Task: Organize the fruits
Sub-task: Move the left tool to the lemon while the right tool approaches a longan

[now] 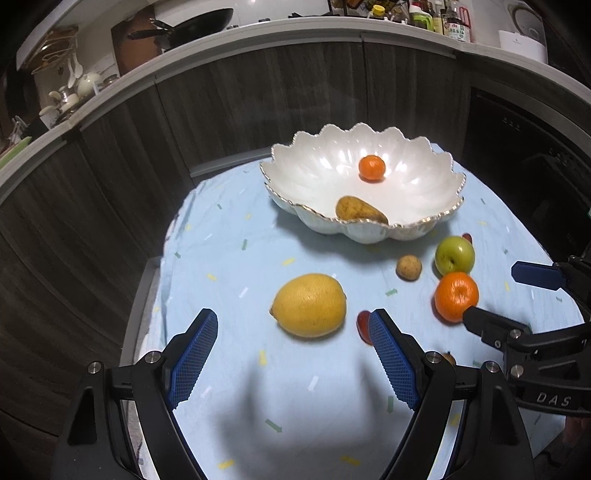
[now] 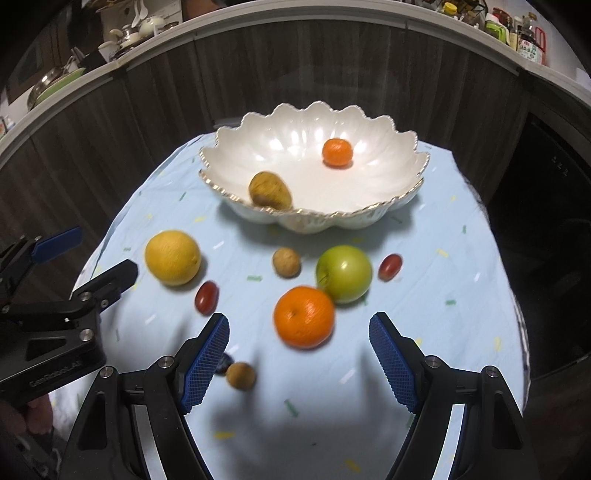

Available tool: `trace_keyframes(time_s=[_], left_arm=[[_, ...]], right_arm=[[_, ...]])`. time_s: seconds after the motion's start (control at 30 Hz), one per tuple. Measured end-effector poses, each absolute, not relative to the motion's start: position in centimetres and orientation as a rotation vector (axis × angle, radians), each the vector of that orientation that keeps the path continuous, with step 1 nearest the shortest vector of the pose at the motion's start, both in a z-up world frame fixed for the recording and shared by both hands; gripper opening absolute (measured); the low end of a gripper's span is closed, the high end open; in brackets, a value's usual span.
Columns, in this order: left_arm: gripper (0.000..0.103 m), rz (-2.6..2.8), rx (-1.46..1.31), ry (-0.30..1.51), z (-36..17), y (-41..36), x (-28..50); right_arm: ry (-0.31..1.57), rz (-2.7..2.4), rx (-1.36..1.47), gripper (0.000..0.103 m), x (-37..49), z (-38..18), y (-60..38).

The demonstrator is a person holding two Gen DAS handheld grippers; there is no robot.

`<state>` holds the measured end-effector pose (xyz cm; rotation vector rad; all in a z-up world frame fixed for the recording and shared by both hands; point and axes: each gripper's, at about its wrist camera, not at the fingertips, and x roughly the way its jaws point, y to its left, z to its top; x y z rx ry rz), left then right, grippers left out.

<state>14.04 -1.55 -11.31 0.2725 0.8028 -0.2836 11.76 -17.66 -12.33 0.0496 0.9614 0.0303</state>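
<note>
A white scalloped bowl (image 1: 424, 206) (image 2: 229, 158) at the table's far side holds a small mandarin (image 1: 371, 168) (image 2: 336, 151) and a brown pear (image 1: 359, 210) (image 2: 269, 191). On the blue cloth lie a yellow lemon (image 1: 309, 305) (image 2: 172, 257), a large orange (image 1: 456, 296) (image 2: 304, 317), a green apple (image 1: 454, 255) (image 2: 344, 273), a small brown fruit (image 1: 409, 267) (image 2: 286, 262) and red grape tomatoes (image 2: 206, 296) (image 2: 389, 266). My left gripper (image 1: 291, 325) is open, just short of the lemon. My right gripper (image 2: 299, 325) is open, with the orange just ahead between its fingers.
Another small brown fruit (image 2: 240, 375) and a dark one (image 2: 225, 358) lie by my right gripper's left finger. Dark wood cabinet fronts (image 1: 258, 103) stand behind the table. A counter above carries pans, dishes and bottles (image 1: 439, 18).
</note>
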Motion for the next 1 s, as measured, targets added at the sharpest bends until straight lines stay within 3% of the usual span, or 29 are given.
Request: trace_keyframes(time_s=[1.0], left_arm=[[0.083, -0.505, 0.427, 0.856, -15.3, -1.7, 17.5]], right_arm=[[1.117, 0.082, 0.027, 0.045, 11.5, -16.5, -14.7]])
